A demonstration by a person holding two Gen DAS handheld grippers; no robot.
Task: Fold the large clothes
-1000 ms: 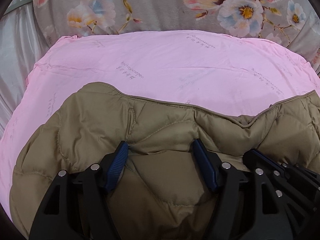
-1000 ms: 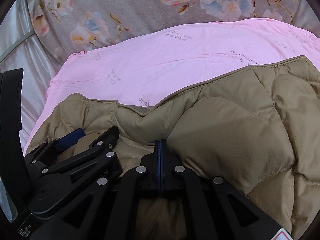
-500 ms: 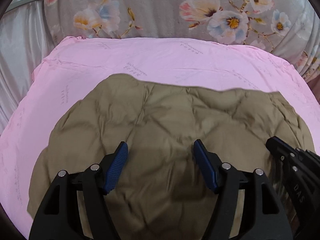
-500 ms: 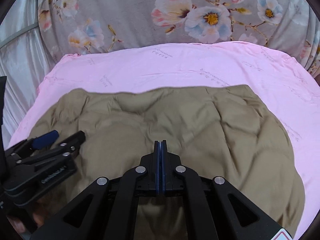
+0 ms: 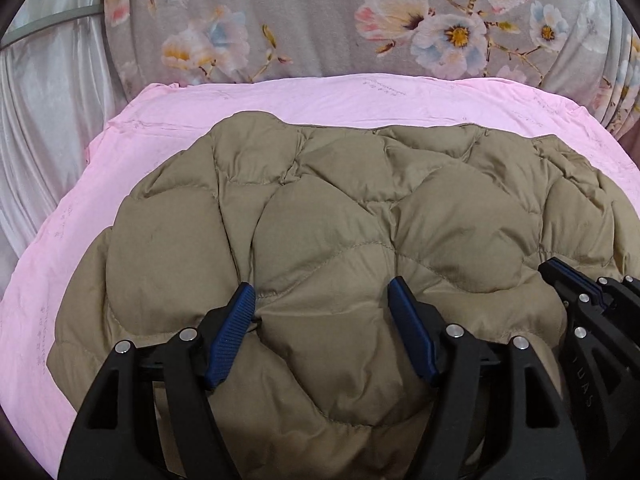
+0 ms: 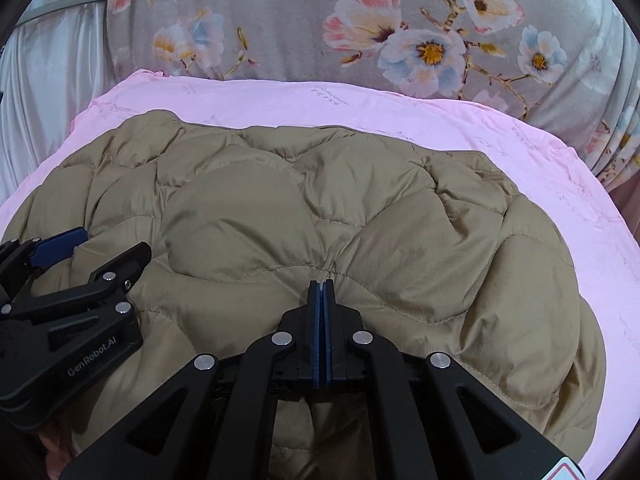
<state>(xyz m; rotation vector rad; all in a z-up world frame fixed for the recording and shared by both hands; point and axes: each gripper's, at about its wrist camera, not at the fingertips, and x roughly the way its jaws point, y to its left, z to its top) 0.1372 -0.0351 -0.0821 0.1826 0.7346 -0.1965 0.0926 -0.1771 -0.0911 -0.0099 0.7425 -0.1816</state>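
A tan quilted puffer jacket (image 5: 352, 208) lies in a rounded, folded heap on a pink sheet (image 5: 168, 120); it also fills the right wrist view (image 6: 320, 208). My left gripper (image 5: 320, 300) is open, its blue pads (image 5: 236, 320) pressed into the jacket's near edge with a puffy panel between them. My right gripper (image 6: 322, 292) has its pads together at the jacket's near edge; whether fabric is pinched between them does not show. Each gripper appears at the edge of the other's view, the right one (image 5: 576, 292) and the left one (image 6: 64, 256).
The pink sheet (image 6: 552, 168) covers a bed-like surface. A grey floral fabric (image 5: 360, 20) rises behind it. Shiny pale curtain cloth (image 5: 40, 100) hangs at the left. The sheet's edges drop off at left and right.
The jacket's far edge went from lifted and close to the cameras to lying flat on the sheet. Both grippers have come down onto its near edge.
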